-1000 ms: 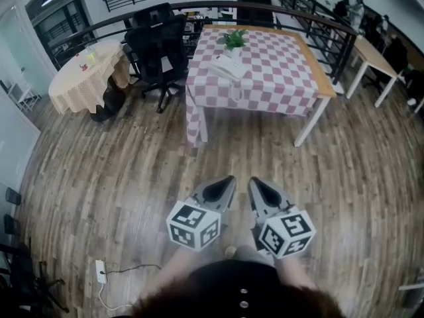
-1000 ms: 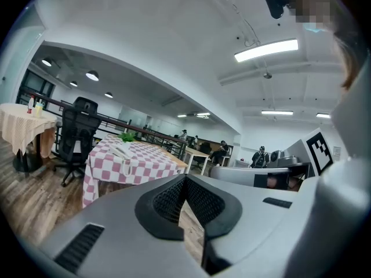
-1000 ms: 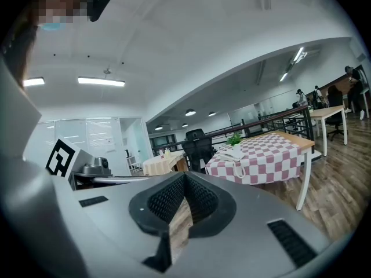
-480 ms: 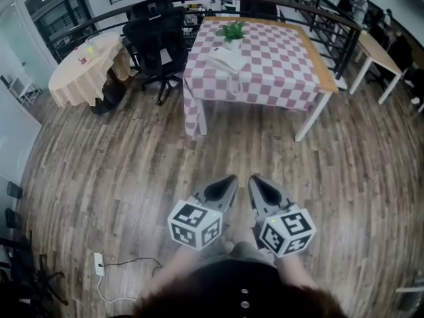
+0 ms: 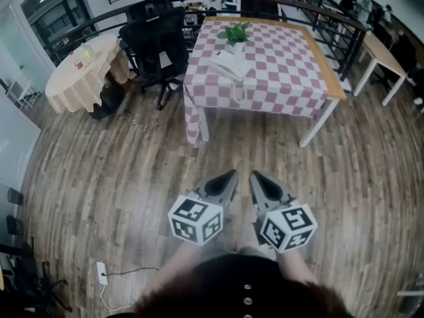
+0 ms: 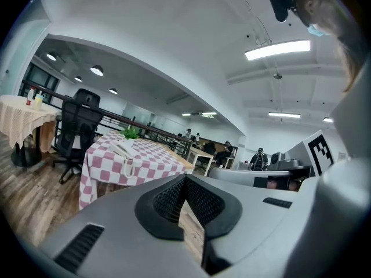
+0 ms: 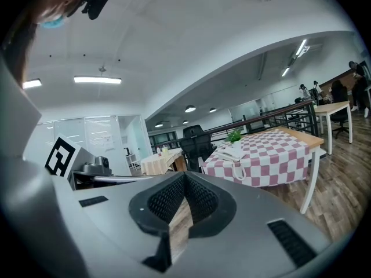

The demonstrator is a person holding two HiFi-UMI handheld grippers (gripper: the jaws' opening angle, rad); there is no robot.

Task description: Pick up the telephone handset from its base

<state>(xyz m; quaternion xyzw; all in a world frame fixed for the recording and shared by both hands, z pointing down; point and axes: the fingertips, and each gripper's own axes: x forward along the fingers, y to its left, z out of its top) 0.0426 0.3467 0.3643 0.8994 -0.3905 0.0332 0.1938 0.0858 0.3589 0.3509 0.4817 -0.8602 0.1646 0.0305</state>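
Observation:
A white telephone (image 5: 228, 65) with its handset on the base sits on the far table under a pink-and-white checked cloth (image 5: 278, 78), its coiled cord hanging over the near edge. Both grippers are held low over the wooden floor, well short of that table. In the head view my left gripper (image 5: 230, 178) and right gripper (image 5: 254, 178) point side by side toward it, both shut and empty. The left gripper view shows the phone (image 6: 122, 149) far beyond the shut left gripper (image 6: 185, 179). In the right gripper view the phone (image 7: 231, 153) lies far beyond the right gripper (image 7: 184, 177).
A small potted plant (image 5: 235, 35) stands behind the phone. A black office chair (image 5: 156, 42) sits left of the table, and a round table with a beige cloth (image 5: 83, 71) stands further left. A dark railing (image 5: 318, 18) runs behind. A power strip (image 5: 101, 272) lies on the floor.
The checked table and phone have drawn slightly nearer in the head view as the person walks toward them. Both grippers stay shut and side by side.

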